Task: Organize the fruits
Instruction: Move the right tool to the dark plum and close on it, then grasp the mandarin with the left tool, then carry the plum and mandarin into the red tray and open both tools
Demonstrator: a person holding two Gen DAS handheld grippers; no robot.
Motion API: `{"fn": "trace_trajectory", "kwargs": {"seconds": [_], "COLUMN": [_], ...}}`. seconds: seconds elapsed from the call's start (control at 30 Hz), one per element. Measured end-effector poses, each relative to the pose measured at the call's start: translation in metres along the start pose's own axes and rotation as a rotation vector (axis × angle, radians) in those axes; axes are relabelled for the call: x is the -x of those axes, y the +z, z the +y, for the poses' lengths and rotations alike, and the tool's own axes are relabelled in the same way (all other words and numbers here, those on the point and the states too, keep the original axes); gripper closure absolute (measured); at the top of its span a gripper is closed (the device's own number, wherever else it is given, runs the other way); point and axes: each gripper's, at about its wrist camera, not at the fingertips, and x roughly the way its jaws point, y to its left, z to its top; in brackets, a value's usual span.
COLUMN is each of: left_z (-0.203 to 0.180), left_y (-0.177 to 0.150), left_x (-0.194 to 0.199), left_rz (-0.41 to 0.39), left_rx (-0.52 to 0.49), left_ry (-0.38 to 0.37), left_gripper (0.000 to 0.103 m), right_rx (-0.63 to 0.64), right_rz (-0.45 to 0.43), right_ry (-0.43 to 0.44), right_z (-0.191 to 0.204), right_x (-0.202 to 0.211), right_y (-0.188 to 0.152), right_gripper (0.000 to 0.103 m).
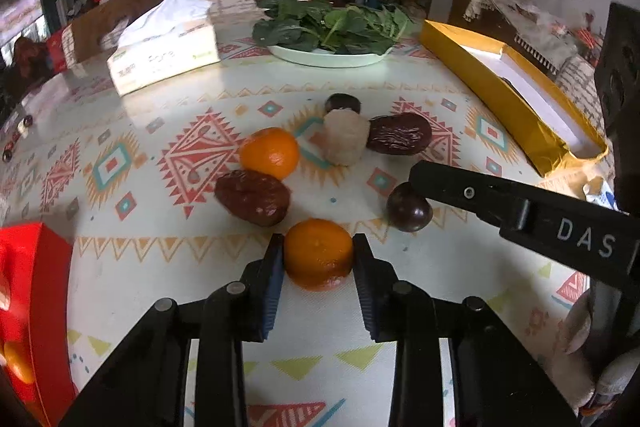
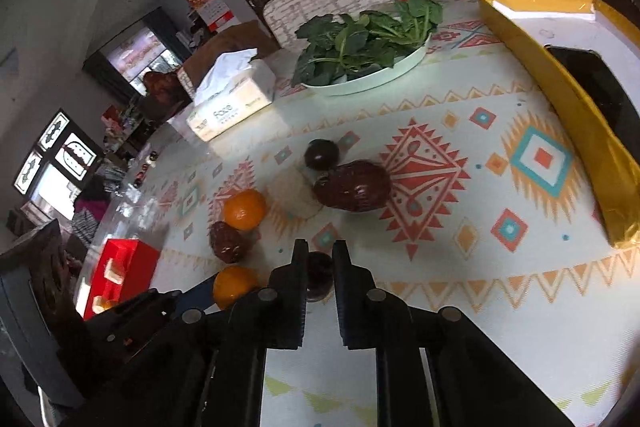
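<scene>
Pads of the left gripper (image 1: 319, 259) are clamping a round orange tangerine (image 1: 319, 254); the right gripper (image 2: 320, 269) is pinching a dark purple round fruit (image 2: 319, 277) on the patterned tabletop (image 2: 460, 267).

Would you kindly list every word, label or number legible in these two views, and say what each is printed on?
"DAS": white letters on the right gripper body.
"Face": front of the tissue box; the smaller print beneath it is too small to read.
Red posters and boxes in the background: blurred, unreadable.
</scene>
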Motion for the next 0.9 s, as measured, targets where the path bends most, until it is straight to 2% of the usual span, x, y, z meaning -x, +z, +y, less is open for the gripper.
{"fn": "trace_trajectory", "kwargs": {"seconds": [0.13,0.2,0.23,0.4,0.47,0.57,0.8,0.9], "left_z": [0.011,0.017,0.019,0.034,0.044,0.063,0.129,0.164], "left_y": [-0.005,-0.008,-0.01,-0.023,-0.029,-0.037,-0.07,-0.089], "left_x": [0.013,0.024,0.029,0.057,0.07,0.088,0.143,0.168], "left_rz": [-0.01,-0.022,-0.03,-0.071,-0.088,-0.113,-0.198,-0.236], "left_rx": [0.049,0.075,0.086,0.132,0.159,0.204,0.329,0.385], "left_ry": [-0.022,-0.035,-0.042,-0.042,-0.034,-0.019,0.09,0.168], "left_gripper": [0.071,0.071,0.071,0.071,0.071,0.071,0.071,0.071], "right_rx": [0.011,0.035,0.045,0.138,0.178,0.185,0.165,0.159], "right_rz": [0.012,0.024,0.033,0.055,0.053,0.043,0.021,0.008], "right_ry": [0.018,0.011,0.007,-0.018,-0.034,-0.046,-0.057,-0.093], "right_z": [0.003,0.009,0.011,0.029,0.036,0.036,0.033,0.035], "right_x": [-0.004,-0.008,-0.011,-0.018,-0.019,-0.018,-0.012,-0.01], "right_y": [-0.001,-0.002,-0.004,-0.011,-0.014,-0.016,-0.018,-0.019], "right_gripper": [0.085,0.072,0.071,0.071,0.075,0.076,0.077,0.077]}}
